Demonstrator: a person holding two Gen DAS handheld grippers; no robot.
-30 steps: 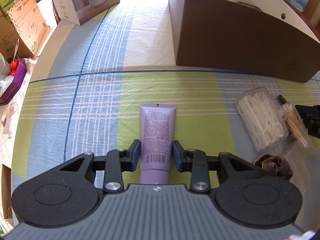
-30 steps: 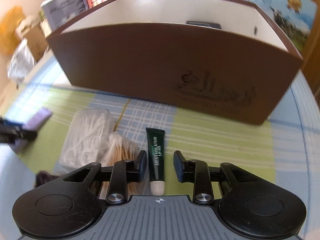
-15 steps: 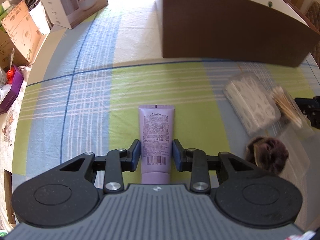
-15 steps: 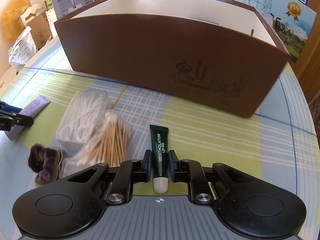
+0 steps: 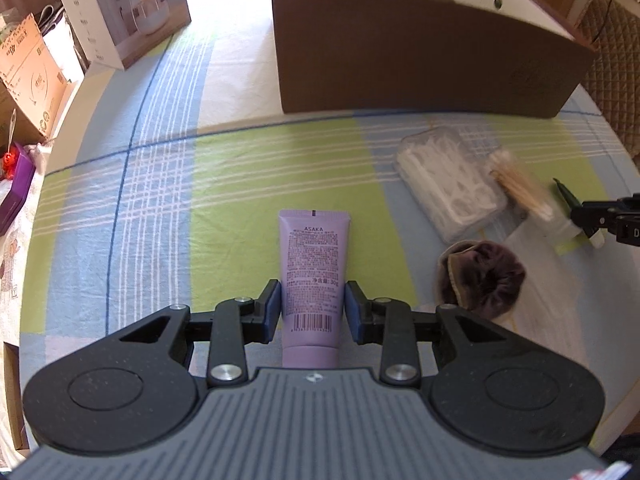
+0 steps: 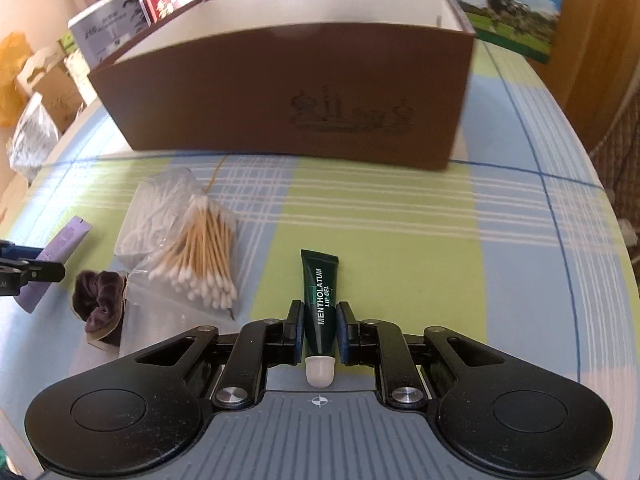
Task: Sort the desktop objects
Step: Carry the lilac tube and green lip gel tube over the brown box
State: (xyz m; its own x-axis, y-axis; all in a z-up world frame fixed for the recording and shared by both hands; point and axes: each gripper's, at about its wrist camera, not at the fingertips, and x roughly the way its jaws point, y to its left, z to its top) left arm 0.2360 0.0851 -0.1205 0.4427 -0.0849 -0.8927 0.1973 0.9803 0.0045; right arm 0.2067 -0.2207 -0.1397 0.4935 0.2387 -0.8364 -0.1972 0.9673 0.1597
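My left gripper (image 5: 313, 306) is pinching the purple ASAKA tube (image 5: 313, 276) just above its cap, crimped end pointing at the brown box (image 5: 420, 68). My right gripper (image 6: 318, 330) is clamped on the green Mentholatum lip gel tube (image 6: 321, 300), white cap toward me. Can't tell if either tube is off the plaid tablecloth (image 6: 400, 216). Between the grippers: floss pick box (image 5: 448, 184), cotton swab bag (image 6: 200, 252), purple scrunchie (image 5: 484, 276), all short of the brown box.

Right claw (image 6: 318, 330) closed onto lip gel tube (image 6: 321, 304).
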